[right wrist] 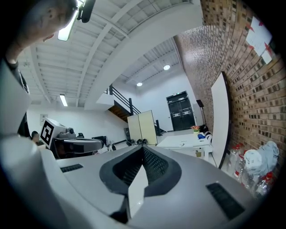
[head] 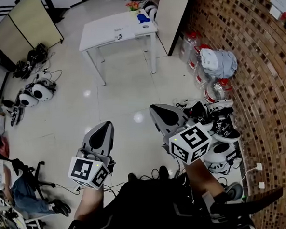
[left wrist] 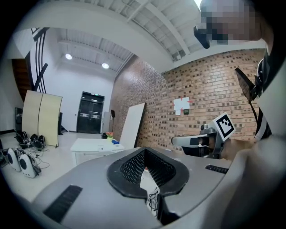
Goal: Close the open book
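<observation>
Left gripper [head: 105, 126] and right gripper [head: 157, 110], both closed on nothing, are pointed toward the white table [head: 102, 34] well ahead; no book is discerned.

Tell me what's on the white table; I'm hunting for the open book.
On the white table: a blue object at one corner and a small flat item, too small to call a book. Nothing covers it.
</observation>
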`<move>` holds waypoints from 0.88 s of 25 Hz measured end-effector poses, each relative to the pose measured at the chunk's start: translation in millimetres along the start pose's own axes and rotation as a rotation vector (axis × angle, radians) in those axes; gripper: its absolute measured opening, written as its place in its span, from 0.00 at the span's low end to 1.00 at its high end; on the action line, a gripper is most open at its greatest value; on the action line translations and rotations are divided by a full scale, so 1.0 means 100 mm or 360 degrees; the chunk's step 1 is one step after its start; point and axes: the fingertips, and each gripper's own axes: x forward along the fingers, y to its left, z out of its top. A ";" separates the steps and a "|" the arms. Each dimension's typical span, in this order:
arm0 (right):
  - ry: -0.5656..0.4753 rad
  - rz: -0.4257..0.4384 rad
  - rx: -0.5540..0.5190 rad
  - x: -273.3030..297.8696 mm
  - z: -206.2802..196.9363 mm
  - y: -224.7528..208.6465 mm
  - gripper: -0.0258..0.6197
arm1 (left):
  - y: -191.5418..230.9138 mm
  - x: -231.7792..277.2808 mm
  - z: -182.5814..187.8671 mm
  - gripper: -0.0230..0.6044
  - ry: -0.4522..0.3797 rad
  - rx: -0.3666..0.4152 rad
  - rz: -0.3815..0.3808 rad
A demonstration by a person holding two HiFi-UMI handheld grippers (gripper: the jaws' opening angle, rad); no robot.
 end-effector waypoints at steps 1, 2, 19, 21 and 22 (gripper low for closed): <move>-0.0004 0.0000 -0.0005 0.01 0.01 0.06 0.04 | 0.03 -0.06 0.02 0.03 -0.0006 0.0011 -0.0001; -0.0010 -0.0001 -0.0010 0.02 0.04 0.12 0.04 | 0.06 -0.12 0.04 0.03 -0.0015 0.0024 -0.0001; -0.0004 -0.0011 -0.0034 0.22 0.05 0.57 0.04 | 0.36 -0.51 0.06 0.03 -0.0076 0.0020 -0.0010; 0.0011 -0.0013 -0.0032 0.23 0.02 0.57 0.04 | 0.39 -0.51 0.03 0.03 -0.0068 0.0009 0.0004; 0.0017 -0.0013 -0.0030 0.23 0.01 0.57 0.04 | 0.40 -0.51 0.03 0.03 -0.0067 0.0005 0.0010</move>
